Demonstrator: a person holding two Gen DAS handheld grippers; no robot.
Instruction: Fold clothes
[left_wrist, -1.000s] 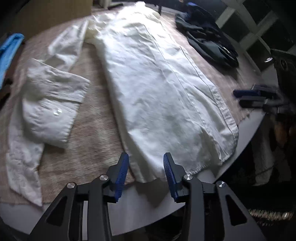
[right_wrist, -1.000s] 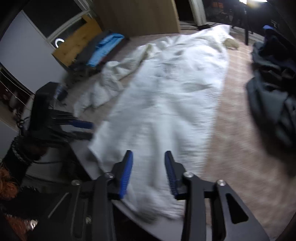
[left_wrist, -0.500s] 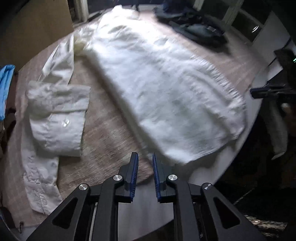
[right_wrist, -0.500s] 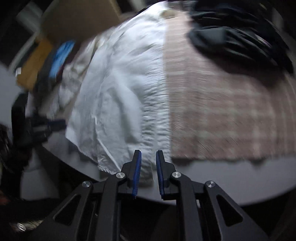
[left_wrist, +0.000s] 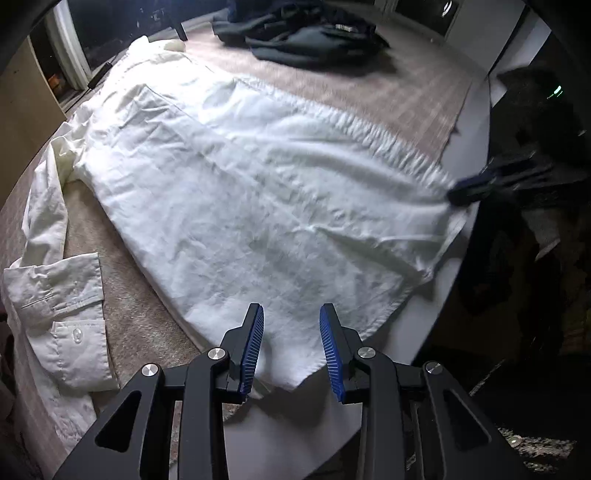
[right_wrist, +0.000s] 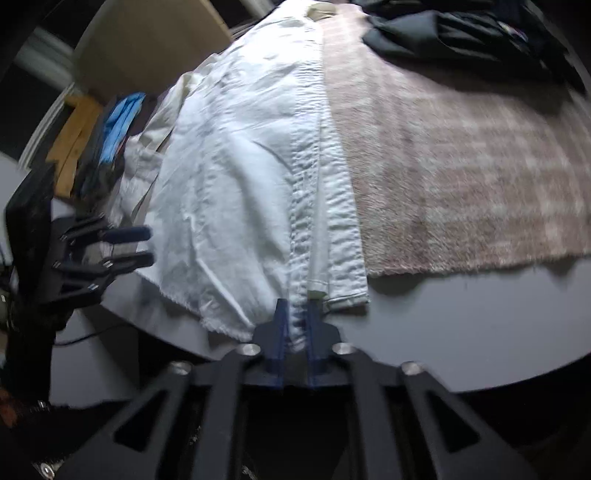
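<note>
White shirt (left_wrist: 251, 206) is spread flat along a pinkish-beige rug (left_wrist: 388, 88), its hem reaching past the rug's near edge onto the bare grey table (right_wrist: 461, 332). One long sleeve (left_wrist: 55, 295) is seen trailing off to the shirt's left side, its buttoned cuff folded over on the rug. The button placket (right_wrist: 306, 206) is seen running lengthwise toward the hem.

The left gripper (left_wrist: 291, 343) is held spread apart just above the hem's left corner, with fabric lying between and below the blue pads (left_wrist: 253, 347); whether they touch it cannot be told. The right gripper (right_wrist: 295, 328) is pressed together on the hem at the placket's end, the white cloth being pinched between its fingers.

At the far end of the rug a heap of dark clothes (left_wrist: 306, 33) is piled, well apart from the shirt. Beyond the table's left side a blue garment (right_wrist: 120, 122) is draped over a wooden piece of furniture (right_wrist: 74, 140). The room is dim, with a white frame and dark panes behind.

No writing can be read anywhere.

The table's rounded edge is curved close under both grippers, and a wide stretch of bare rug is left to the right of the shirt.
</note>
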